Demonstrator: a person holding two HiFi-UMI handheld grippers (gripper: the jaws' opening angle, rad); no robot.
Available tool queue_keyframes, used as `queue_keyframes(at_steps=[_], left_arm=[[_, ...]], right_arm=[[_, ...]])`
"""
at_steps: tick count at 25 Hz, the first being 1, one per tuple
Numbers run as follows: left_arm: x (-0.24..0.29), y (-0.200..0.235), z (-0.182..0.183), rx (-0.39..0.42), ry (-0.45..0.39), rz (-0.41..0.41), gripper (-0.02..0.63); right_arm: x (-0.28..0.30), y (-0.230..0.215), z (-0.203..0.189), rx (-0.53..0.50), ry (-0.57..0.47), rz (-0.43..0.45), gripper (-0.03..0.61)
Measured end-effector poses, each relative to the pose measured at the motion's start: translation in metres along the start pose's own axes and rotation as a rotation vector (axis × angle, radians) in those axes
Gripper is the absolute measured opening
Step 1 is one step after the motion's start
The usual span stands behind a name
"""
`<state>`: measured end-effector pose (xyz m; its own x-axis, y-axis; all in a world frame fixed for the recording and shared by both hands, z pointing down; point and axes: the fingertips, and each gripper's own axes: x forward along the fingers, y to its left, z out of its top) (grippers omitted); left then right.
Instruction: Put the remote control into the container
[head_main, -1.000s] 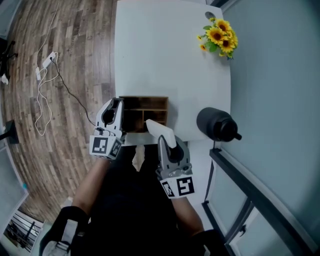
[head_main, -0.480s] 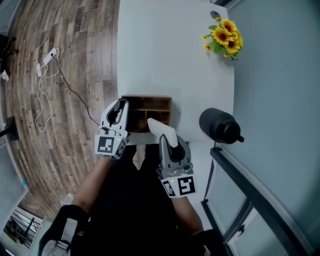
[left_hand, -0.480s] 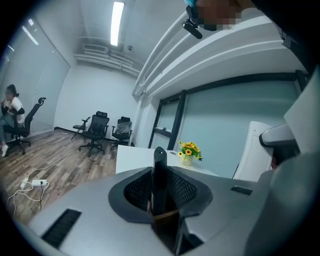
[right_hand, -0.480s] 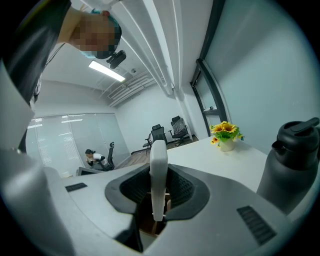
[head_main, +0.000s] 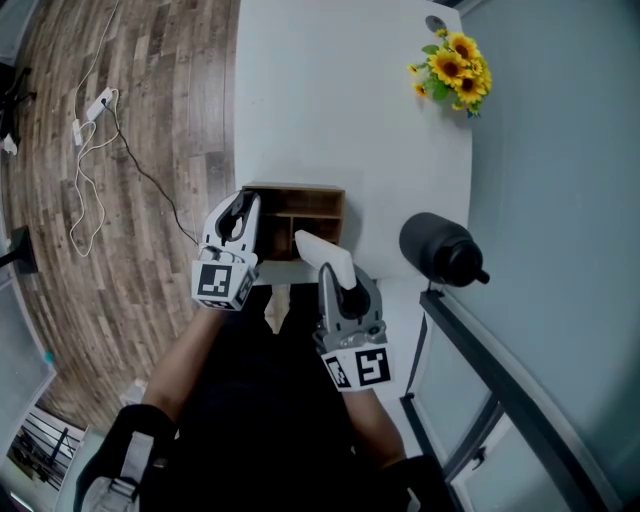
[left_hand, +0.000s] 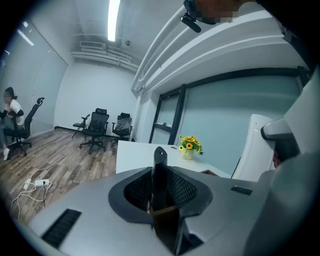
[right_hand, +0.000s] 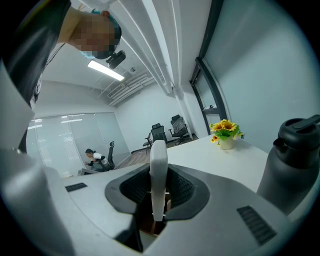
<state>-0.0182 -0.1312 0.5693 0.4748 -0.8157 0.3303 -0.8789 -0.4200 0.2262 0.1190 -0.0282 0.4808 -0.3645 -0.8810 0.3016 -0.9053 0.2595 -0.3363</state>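
Note:
A dark wooden container (head_main: 297, 192) with several compartments stands near the front edge of the white table (head_main: 330, 110). My right gripper (head_main: 336, 282) is shut on the white remote control (head_main: 321, 254), whose far end slants over the container's front right part. In the right gripper view the remote (right_hand: 158, 175) stands edge-on between the jaws. My left gripper (head_main: 236, 214) lies along the container's left wall. A thin dark wall (left_hand: 159, 180) is clamped edge-on between its jaws.
A black bottle (head_main: 438, 250) stands right of the container, close to my right gripper. A pot of sunflowers (head_main: 452, 66) sits at the table's far right corner. Cables and a power strip (head_main: 95, 120) lie on the wooden floor to the left.
My left gripper has edged rightward against the container's left side. The right gripper and the remote have barely shifted.

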Motion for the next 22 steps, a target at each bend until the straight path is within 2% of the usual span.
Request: queue_keyframes(at_steps=[5,22], left_arm=[[0.0013,-0.0012,-0.0030,0.028,0.005,0.007,0.083],[0.0005,-0.0026,-0.0031,0.021,-0.009,0.007,0.083]], right_arm=[[-0.0010,-0.0031,-0.0007,0.005,0.003,-0.005,0.092],[-0.0077,-0.0082,-0.0028,0.003,0.009,-0.008,0.092]])
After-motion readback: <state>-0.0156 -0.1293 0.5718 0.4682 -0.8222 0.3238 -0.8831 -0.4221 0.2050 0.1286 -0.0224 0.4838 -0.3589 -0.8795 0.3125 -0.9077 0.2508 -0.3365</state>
